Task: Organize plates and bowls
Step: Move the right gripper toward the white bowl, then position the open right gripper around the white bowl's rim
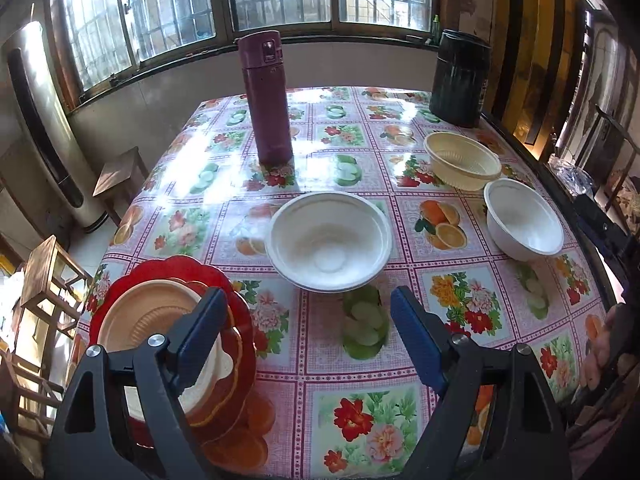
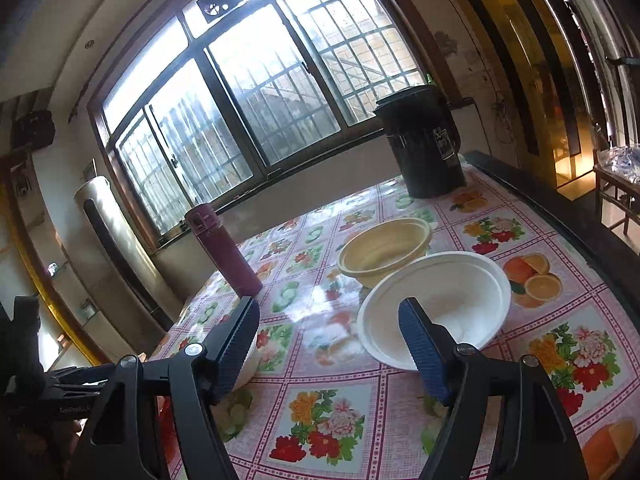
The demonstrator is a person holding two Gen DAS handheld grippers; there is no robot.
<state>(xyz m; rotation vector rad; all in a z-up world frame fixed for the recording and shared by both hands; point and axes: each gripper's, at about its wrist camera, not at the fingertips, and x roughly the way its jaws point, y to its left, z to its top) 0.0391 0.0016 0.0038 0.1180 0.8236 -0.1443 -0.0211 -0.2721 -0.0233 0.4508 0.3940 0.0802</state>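
Both grippers hover low over the table with jaws spread wide, holding nothing: left gripper (image 1: 308, 332) beside the scalloped red plate (image 1: 236, 300) stacked with a peach plate (image 1: 152, 312), right gripper (image 2: 328, 344) just short of a smooth white bowl (image 2: 460, 296). Further back sit a ribbed cream bowl (image 2: 384, 252), a maroon flask (image 1: 268, 96) and a black canister (image 1: 460, 76) on the glossy floral tablecloth (image 1: 320, 360).

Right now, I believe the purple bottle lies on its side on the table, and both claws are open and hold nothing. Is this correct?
Not quite. The purple bottle stands upright on the table, as the left wrist view shows. The rest holds: the left claw and the right claw are open and hold nothing.
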